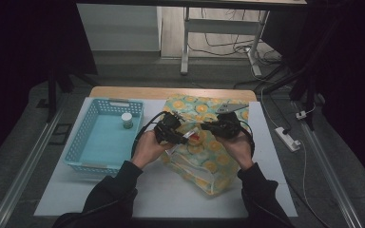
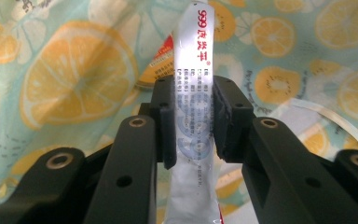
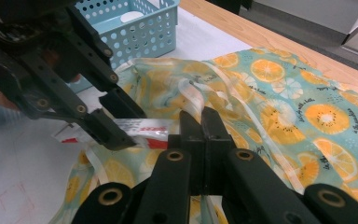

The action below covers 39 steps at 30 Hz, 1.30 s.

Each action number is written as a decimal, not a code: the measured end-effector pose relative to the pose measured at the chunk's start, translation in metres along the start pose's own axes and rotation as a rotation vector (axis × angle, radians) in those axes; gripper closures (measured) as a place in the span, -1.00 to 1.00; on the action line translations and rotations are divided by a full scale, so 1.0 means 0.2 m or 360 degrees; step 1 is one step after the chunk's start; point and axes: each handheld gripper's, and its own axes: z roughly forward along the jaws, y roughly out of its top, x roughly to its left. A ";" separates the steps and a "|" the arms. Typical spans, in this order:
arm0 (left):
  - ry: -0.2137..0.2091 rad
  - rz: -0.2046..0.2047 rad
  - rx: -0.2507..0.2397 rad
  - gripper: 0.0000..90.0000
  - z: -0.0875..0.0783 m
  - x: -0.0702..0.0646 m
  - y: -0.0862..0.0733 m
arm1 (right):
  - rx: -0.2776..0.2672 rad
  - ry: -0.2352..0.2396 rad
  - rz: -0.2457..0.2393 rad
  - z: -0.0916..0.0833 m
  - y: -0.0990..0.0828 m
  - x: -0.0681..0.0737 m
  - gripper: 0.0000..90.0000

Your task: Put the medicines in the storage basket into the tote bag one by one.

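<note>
A teal bag (image 1: pixel 204 159) printed with orange slices lies mid-table. My left gripper (image 2: pixel 193 116) is shut on a long white sachet (image 2: pixel 193 60) with red "999" print, holding it just above the bag (image 2: pixel 74 79). From above, that gripper (image 1: pixel 183 135) and the sachet (image 1: pixel 193 138) sit over the bag's left part. My right gripper (image 3: pixel 201 119) is shut, its jaws pinching the bag's pale rim (image 3: pixel 191 93). Ahead of it, to the left, are the left gripper (image 3: pixel 116 123) and the sachet (image 3: pixel 142 126). In the high view the right gripper (image 1: pixel 208 127) faces the left one closely.
A light blue perforated basket (image 1: pixel 78 142) stands at the left with a small white-lidded jar (image 1: pixel 127 119) inside. A white mat (image 1: pixel 161 194) covers the wooden table (image 1: pixel 171 92). A power strip (image 1: pixel 287 137) lies on the floor to the right.
</note>
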 end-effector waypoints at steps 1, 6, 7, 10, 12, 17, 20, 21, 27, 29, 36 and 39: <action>0.0014 0.0003 0.0000 0.60 0.01 0.00 0.01 | 0.0000 -0.0001 0.0000 0.00 0.00 0.00 1.00; 0.0047 -0.0004 -0.0005 0.60 0.04 0.01 0.06 | -0.0002 -0.0001 -0.0001 0.00 0.00 0.00 1.00; 0.0051 -0.0010 -0.0007 0.60 0.04 0.01 0.07 | -0.0002 -0.0001 -0.0001 0.00 0.00 0.00 1.00; 0.0070 -0.0009 -0.0001 0.60 0.07 0.02 0.09 | -0.0005 -0.0001 0.0000 0.00 0.00 0.00 1.00; 0.0078 -0.0016 0.0002 0.60 0.09 0.03 0.10 | -0.0006 0.0000 0.0001 0.00 0.00 0.00 1.00; 0.0084 -0.0054 -0.0007 0.60 0.11 0.06 0.12 | -0.0008 0.0000 -0.0001 0.00 0.00 0.00 1.00; 0.0085 -0.0076 -0.0008 0.60 0.11 0.07 0.13 | -0.0006 -0.0002 -0.0001 0.00 0.00 0.00 1.00; 0.0085 -0.0081 -0.0010 0.60 0.11 0.07 0.13 | -0.0006 -0.0002 0.0001 0.00 0.00 0.00 1.00; 0.0097 -0.0077 -0.0032 0.60 0.09 0.07 0.15 | -0.0015 -0.0011 0.0003 0.00 0.00 0.00 1.00; 0.0105 -0.0070 -0.0031 0.60 0.09 0.08 0.16 | -0.0016 -0.0012 0.0003 0.00 0.00 0.00 1.00; 0.0148 -0.0080 -0.0025 0.60 0.15 0.11 0.16 | -0.0007 -0.0010 0.0008 0.01 0.00 0.00 1.00; 0.0178 -0.0089 -0.0021 0.60 0.17 0.13 0.16 | -0.0002 -0.0010 0.0006 0.01 0.00 0.01 1.00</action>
